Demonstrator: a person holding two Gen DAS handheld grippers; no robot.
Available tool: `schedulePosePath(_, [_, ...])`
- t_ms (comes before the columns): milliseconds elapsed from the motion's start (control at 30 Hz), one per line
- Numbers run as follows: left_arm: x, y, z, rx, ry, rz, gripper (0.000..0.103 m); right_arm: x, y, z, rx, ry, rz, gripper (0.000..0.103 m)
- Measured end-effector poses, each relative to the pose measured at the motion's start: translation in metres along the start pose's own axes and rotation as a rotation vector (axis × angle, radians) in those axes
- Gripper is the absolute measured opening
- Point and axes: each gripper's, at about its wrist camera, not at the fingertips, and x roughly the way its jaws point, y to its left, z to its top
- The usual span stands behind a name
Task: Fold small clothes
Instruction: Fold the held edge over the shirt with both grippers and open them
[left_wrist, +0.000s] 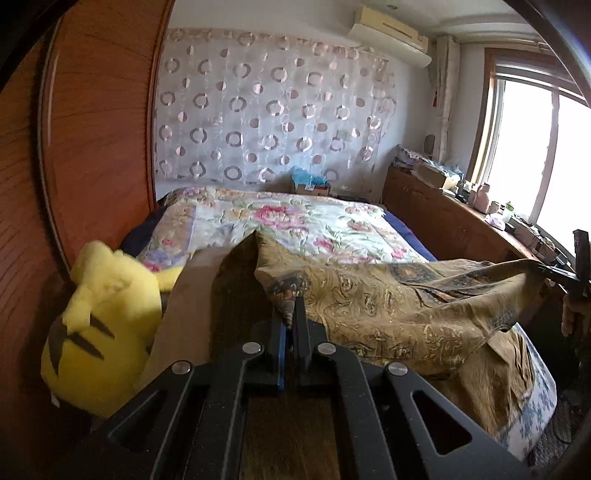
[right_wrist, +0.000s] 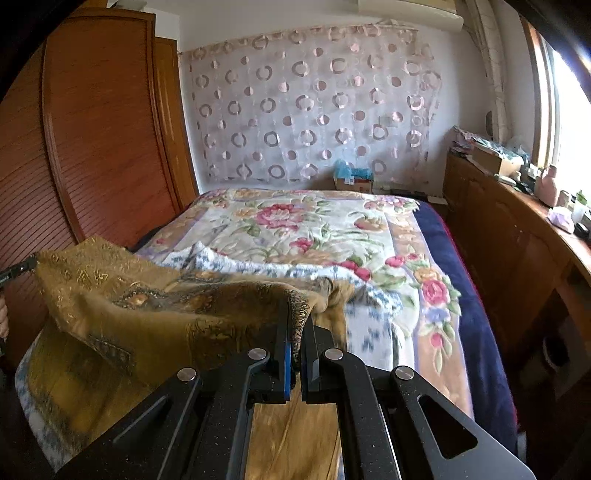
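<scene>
A thin brown-gold patterned cloth (left_wrist: 399, 310) is held up above the near end of the bed and sags between both grippers. My left gripper (left_wrist: 291, 314) is shut on one edge of it. My right gripper (right_wrist: 297, 328) is shut on the opposite edge of the cloth (right_wrist: 155, 306). The right gripper also shows at the right edge of the left wrist view (left_wrist: 576, 273), and the left gripper's tip at the left edge of the right wrist view (right_wrist: 18, 269). The cloth's lower part hangs down onto the bed.
The bed has a floral quilt (right_wrist: 314, 229) with a blue-white blanket (right_wrist: 373, 314) under the cloth. A yellow plush toy (left_wrist: 99, 325) lies at the bed's left, against a wooden wardrobe (right_wrist: 92, 140). A wooden cabinet (right_wrist: 509, 236) with clutter runs along the window side.
</scene>
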Motion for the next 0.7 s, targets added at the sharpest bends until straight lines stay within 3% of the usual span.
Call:
schedulePosePath(267, [-0.016, 0.005, -0.044, -0.026, 0.038, 0.002, 0.003, -0.053, 0.016, -0.053, 0.001, 0.014, 0.004, 0.003])
schedulePosePath(433, [-0.027, 0.002, -0.068, -0.022, 0.06, 0.008, 0.003, -0.064, 0.019, -0.074, 0.017, 0.063, -0.012, 0.003])
schedulePosePath(700, [-0.034, -0.003, -0.084, -0.027, 0.085, 0.007, 0.003, -0.062, 0.021, -0.077, 0.047, 0.127, -0.016, 0.003])
